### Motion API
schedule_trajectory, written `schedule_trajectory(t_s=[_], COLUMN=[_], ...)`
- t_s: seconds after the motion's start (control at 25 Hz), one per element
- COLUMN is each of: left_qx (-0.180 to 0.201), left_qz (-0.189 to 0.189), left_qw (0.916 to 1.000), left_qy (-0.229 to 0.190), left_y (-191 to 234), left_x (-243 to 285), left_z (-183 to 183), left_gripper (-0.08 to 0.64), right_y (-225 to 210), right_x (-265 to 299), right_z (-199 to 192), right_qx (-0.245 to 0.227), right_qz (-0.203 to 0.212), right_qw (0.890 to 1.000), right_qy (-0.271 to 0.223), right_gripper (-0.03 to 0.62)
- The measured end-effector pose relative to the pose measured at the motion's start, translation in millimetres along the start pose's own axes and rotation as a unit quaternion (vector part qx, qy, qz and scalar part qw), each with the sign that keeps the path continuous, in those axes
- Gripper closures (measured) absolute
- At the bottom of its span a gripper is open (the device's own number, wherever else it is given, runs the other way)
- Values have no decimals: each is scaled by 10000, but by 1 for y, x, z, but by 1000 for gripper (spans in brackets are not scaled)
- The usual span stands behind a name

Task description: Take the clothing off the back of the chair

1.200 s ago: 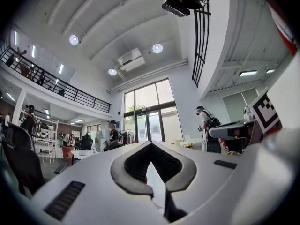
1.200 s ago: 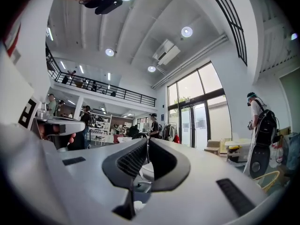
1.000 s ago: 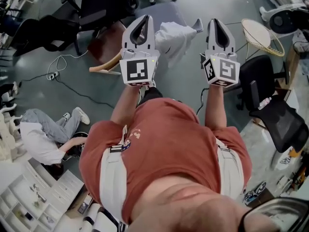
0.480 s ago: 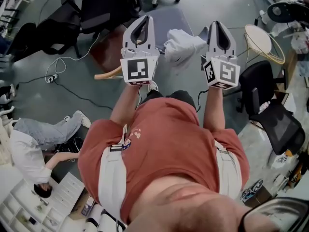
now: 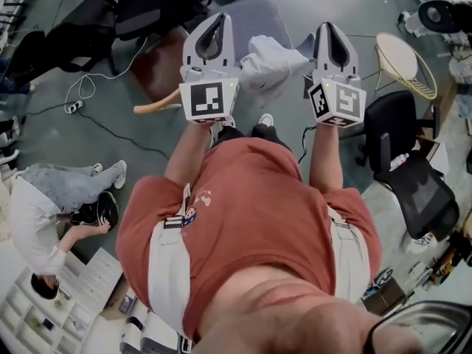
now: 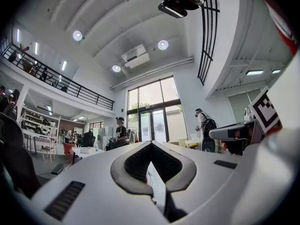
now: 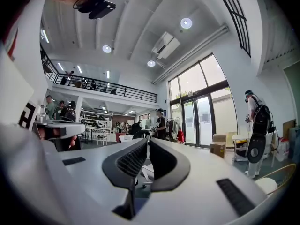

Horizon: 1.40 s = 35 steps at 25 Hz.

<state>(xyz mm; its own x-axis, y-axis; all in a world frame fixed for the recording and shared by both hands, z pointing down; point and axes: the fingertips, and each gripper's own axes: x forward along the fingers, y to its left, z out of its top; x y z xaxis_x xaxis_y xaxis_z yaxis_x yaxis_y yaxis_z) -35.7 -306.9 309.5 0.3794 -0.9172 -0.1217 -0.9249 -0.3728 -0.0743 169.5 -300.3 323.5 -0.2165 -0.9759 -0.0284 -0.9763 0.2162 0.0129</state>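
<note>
Approach stage, by judgement: white clothing (image 5: 274, 59) draped on grey chair (image 5: 249, 22), ahead and between both tools, well apart from either. Closed and empty: left tool (image 5: 219, 19) and right tool (image 5: 330, 28). Recommended: open jaws before reaching, pinch fabric at upper fold, lift clear of backrest before drawing away.

No word, number or brand can be read anywhere. The left cube (image 5: 209, 100) on the left gripper (image 5: 220, 18) and the right cube (image 5: 337, 102) on the right gripper (image 5: 330, 26) bear only black-and-white square marker patterns. The small print (image 5: 190, 216) on the red shirt (image 5: 251, 198) is too small to read.
</note>
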Motion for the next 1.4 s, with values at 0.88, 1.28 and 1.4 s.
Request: schedule_trajectory(t_s=[0.88,1.28,1.4], left_qx=[12,-148,-136], left_qz=[-51,46,46], left_qw=[9953,9942,9934], left_qy=[970,1069,1137], left_y=[-48,-50,-51], left_x=[-14,-26,-28], left_z=[-117,-133,-136], left_gripper=[546,546,546], right_y=[12,55,58], right_x=[-16,-45,-48], right_z=[-190,-273,-295], right_qx=[-409,-1605,-2510], right_qz=[1257,2935,3111], right_qw=[9713,8768,8396], right_qy=[1980,3455,3679], right_gripper=[499,274,252])
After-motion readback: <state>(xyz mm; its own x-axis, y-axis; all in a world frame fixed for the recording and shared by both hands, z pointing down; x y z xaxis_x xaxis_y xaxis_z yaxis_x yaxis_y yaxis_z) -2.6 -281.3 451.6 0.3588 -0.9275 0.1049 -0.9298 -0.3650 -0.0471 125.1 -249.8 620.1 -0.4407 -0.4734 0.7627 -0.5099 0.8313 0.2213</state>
